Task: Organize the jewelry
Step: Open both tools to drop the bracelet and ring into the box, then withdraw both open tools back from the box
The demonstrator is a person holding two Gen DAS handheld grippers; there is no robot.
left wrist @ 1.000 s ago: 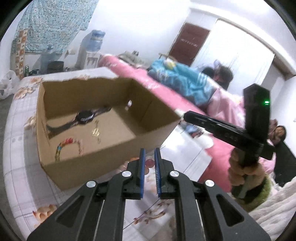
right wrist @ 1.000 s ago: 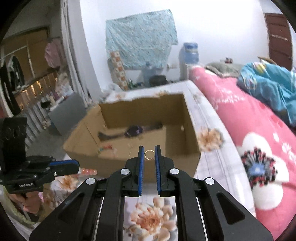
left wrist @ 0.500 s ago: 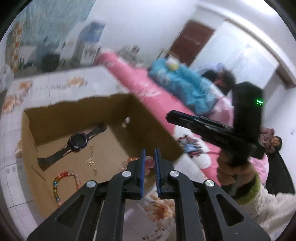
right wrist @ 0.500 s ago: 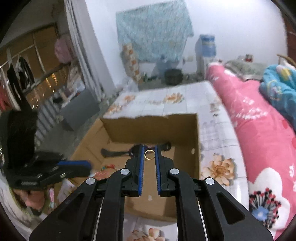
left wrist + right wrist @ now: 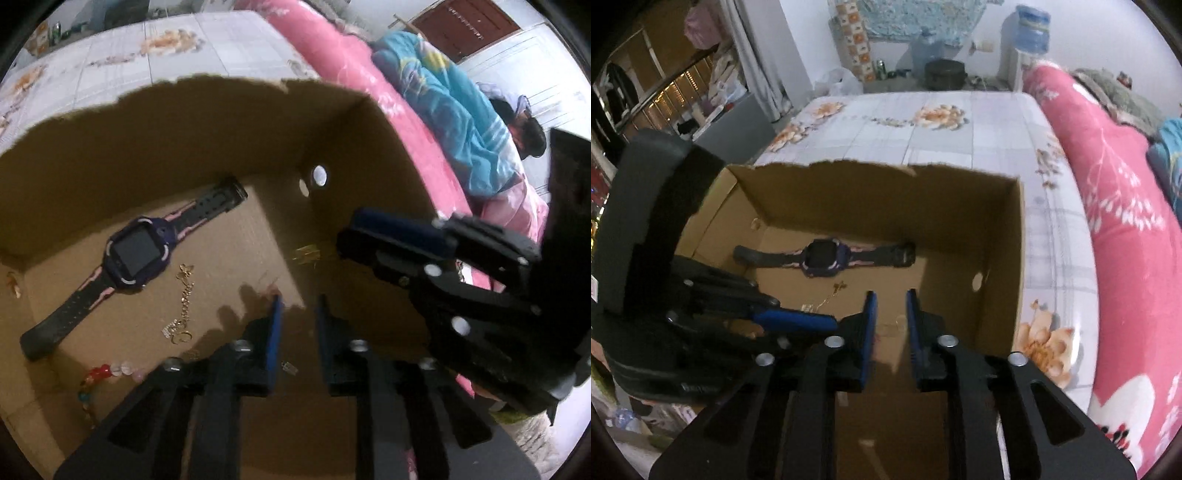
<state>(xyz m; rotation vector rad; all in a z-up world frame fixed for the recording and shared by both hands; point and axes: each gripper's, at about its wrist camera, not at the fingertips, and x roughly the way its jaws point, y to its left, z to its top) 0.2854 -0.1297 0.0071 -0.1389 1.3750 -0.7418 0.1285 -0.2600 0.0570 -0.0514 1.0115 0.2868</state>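
Observation:
An open cardboard box (image 5: 221, 122) (image 5: 1001, 236) holds a purple and black watch (image 5: 136, 254) (image 5: 823, 256), a gold chain (image 5: 183, 302) (image 5: 827, 299) and a coloured bead bracelet (image 5: 99, 376). My left gripper (image 5: 297, 306) is inside the box above its floor, jaws slightly apart and empty. My right gripper (image 5: 890, 299) is over the box's near side, jaws slightly apart and empty. A blurred gold piece (image 5: 306, 254) shows by the right gripper's tip (image 5: 369, 229) in the left wrist view. A small gold item (image 5: 892, 326) lies on the floor below the right gripper.
The box stands on a white floral sheet (image 5: 923, 118). A pink flowered quilt (image 5: 1108, 221) lies to the right, with a blue blanket (image 5: 461, 110) over a person lying there. A water dispenser (image 5: 1030, 33) and a dark pot (image 5: 945, 74) stand at the far end.
Both grippers have moved forward and down into the box. The right gripper's jaws have parted and the gold ring it held is gone from between them. The left jaws have parted too.

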